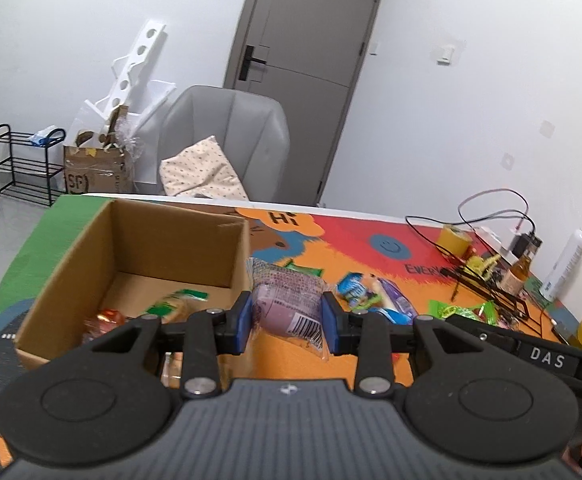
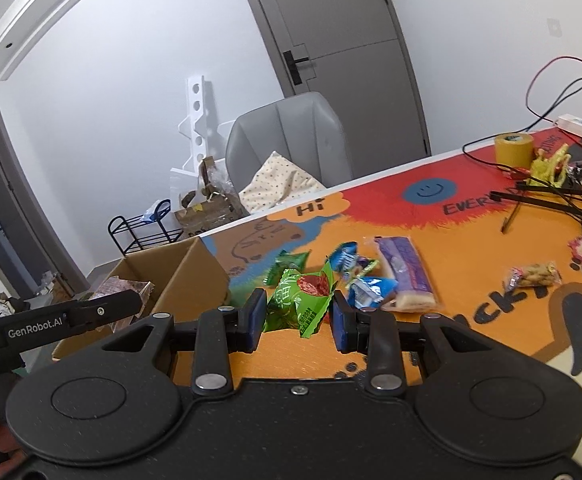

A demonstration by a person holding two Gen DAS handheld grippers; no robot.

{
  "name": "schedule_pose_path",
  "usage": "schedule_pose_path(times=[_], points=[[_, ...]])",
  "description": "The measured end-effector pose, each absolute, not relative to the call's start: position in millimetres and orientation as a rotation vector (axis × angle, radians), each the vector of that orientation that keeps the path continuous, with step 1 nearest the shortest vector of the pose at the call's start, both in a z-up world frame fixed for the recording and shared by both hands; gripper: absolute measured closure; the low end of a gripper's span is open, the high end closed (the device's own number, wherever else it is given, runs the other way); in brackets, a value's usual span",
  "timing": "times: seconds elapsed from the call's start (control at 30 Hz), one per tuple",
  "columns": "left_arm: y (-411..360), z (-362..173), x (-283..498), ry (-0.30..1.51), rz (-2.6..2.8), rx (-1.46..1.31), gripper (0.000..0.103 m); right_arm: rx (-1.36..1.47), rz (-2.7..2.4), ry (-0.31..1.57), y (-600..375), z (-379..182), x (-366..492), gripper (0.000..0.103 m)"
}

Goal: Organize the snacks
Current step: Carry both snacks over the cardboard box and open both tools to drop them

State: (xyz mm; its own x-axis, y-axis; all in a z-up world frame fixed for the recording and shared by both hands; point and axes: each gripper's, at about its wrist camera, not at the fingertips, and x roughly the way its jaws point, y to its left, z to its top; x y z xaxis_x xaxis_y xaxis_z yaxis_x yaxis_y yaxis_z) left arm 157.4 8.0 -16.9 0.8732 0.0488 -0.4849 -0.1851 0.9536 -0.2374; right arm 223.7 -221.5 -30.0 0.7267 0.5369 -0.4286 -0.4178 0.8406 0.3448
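Left claw [image 1: 287,316] clamped on purple snack packet [image 1: 287,300], cardboard box [image 1: 139,240] at ten o'clock. Right claw [image 2: 298,316] clamped on green snack packet [image 2: 301,302] above desk [image 2: 491,248].

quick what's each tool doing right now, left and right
Left tool: closed on the purple snack pack.
Right tool: closed on the green snack pack.

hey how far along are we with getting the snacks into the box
Partway. A couple of snacks already lie in the cardboard box. In hand: the left gripper is shut on a purple snack pack, and the right gripper is shut on a green snack packet. Left: the purple wafer pack, blue packets, peanut packet and others remain on the table.
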Motion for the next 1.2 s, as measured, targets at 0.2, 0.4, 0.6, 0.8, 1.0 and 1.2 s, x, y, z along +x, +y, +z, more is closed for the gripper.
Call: schedule_pose_path(times=[0.2,0.4,0.6,0.8,1.0,1.2], points=[[33.9,-10.1,154.5,0.483,0.169,-0.308,0.068,0.219,0.585,0.533,-198.8,-21.5,227.8,0.071],[60.2,-8.6,157.2,0.483,0.214,-0.332,0.068,0.198,0.626,0.536,-172.0,-14.4,233.6,0.071],[84.3,-13.4,163.9,0.5,0.245,-0.359,0.068,0.182,0.65,0.54,-150.6,-10.2,238.7,0.071],[103.1,-16.7,173.1,0.51,0.254,-0.376,0.068,0.164,0.668,0.548,-127.9,-5.3,246.6,0.071],[117.1,-20.0,191.0,0.532,0.256,-0.383,0.067,0.152,0.69,0.549,-105.2,0.2,255.2,0.071],[125.5,-22.3,201.0,0.547,0.272,-0.371,0.063,0.148,0.704,0.561,-89.9,1.5,265.5,0.071]])
